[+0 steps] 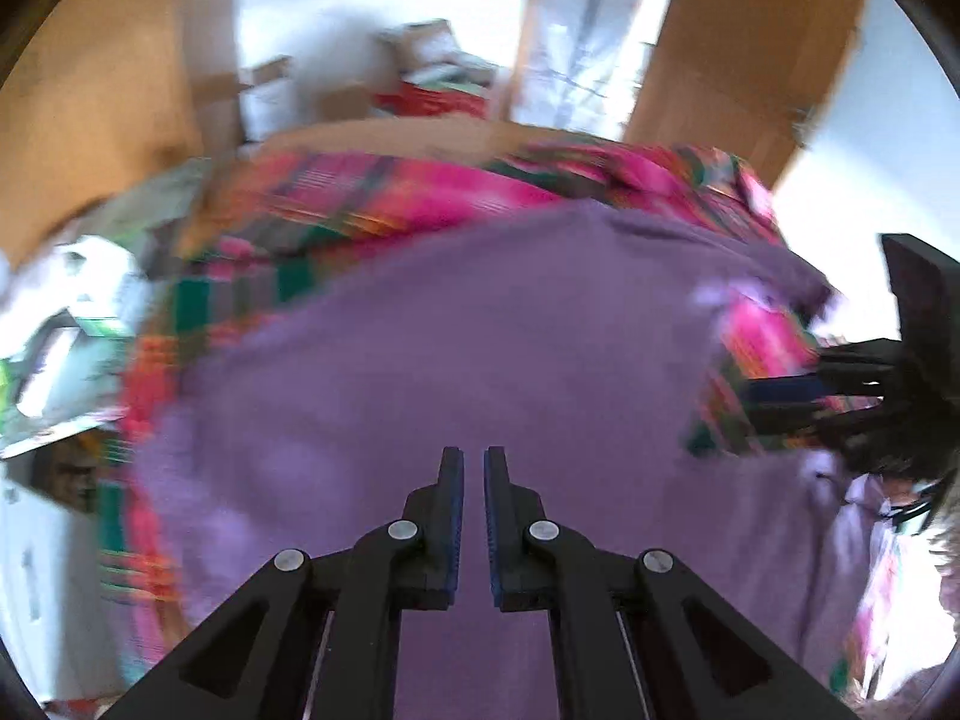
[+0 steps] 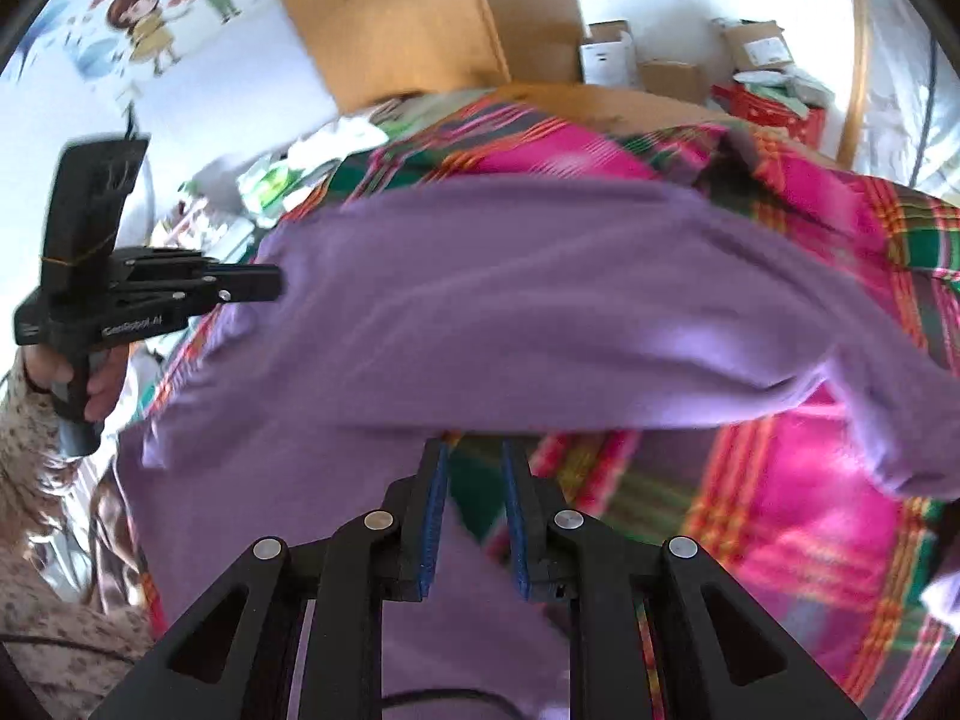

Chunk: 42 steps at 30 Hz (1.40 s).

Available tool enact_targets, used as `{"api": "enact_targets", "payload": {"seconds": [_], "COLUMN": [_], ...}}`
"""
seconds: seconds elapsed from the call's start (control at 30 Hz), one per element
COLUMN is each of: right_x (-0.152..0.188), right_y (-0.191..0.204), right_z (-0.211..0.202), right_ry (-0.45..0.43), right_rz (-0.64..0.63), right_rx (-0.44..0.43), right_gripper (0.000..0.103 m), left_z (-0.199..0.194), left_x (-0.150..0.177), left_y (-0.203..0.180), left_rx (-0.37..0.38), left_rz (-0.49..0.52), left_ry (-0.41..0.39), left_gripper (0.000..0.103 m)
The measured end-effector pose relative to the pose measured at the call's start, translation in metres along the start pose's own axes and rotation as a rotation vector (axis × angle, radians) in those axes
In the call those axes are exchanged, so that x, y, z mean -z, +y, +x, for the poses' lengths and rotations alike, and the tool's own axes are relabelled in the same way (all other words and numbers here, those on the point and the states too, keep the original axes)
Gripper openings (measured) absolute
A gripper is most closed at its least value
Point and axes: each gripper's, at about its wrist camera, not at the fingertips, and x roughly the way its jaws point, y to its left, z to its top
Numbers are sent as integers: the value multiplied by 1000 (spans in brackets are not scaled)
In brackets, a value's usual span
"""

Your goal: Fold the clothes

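Note:
A purple garment point(image 1: 480, 330) lies spread over a pink and green plaid cloth point(image 1: 372, 192), blurred by motion. My left gripper point(image 1: 474, 456) hovers over its middle with the jaws a narrow gap apart and only purple fabric showing behind the gap. In the right wrist view the garment point(image 2: 540, 288) has a folded-over band across the middle and a sleeve trailing right. My right gripper point(image 2: 474, 450) is open at the lower edge of that band, nothing between the pads. The left gripper point(image 2: 273, 283), held by a hand, points at the garment's left edge.
Cardboard boxes point(image 2: 408, 12) and small cartons point(image 2: 672, 78) stand behind the plaid cloth point(image 2: 810, 480). White and green packets point(image 1: 72, 312) are piled at the left. The right gripper point(image 1: 750, 405) reaches in from the right edge. A patterned sleeve point(image 2: 36, 450) is at lower left.

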Motion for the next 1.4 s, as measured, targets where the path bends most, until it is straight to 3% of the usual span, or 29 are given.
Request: {"api": "enact_targets", "payload": {"seconds": [0.17,0.37,0.4,0.5,0.53,0.73,0.87,0.97,1.07,1.17,1.27,1.33,1.4], "right_x": [2,-2,-1,1,2,10,21,30,33,35,40,46,54], "right_y": [17,22,23,28,29,34,51,57,50,44,38,31,20], "right_z": [21,35,35,35,33,8,-7,-6,-1,-4,-14,-25,-38], "right_ry": [8,16,7,-16,-27,-118,-172,-156,-140,-148,-164,-186,-222], "right_rz": [-25,-47,-48,-57,-62,-59,-135,-166,-117,-69,-32,6,51], "right_rx": [-32,-19,-22,-21,-22,-62,-77,-85,-95,-119,-124,-118,-105], "right_gripper": [20,24,25,8,7,6,6,4,6,7,9,19,21], "left_z": [16,23,25,32,33,40,45,47,45,34,17,10,7], "left_x": [10,12,12,8,7,0,-2,-3,-6,-6,-6,-6,-4], "left_y": [-36,-47,-47,-38,-34,-16,-10,-7,-8,-19,-41,-56,-73], "left_rx": [82,110,106,87,94,100,104,104,82,48,63,69,51], "left_rz": [14,11,8,-38,-59,-138,-172,-188,-196,-169,-102,-58,6], "left_ry": [25,37,45,54,55,69,76,75,81,60,16,0,-1], "left_gripper": [6,6,6,6,6,6,6,6,6,6,8,10,13]}}
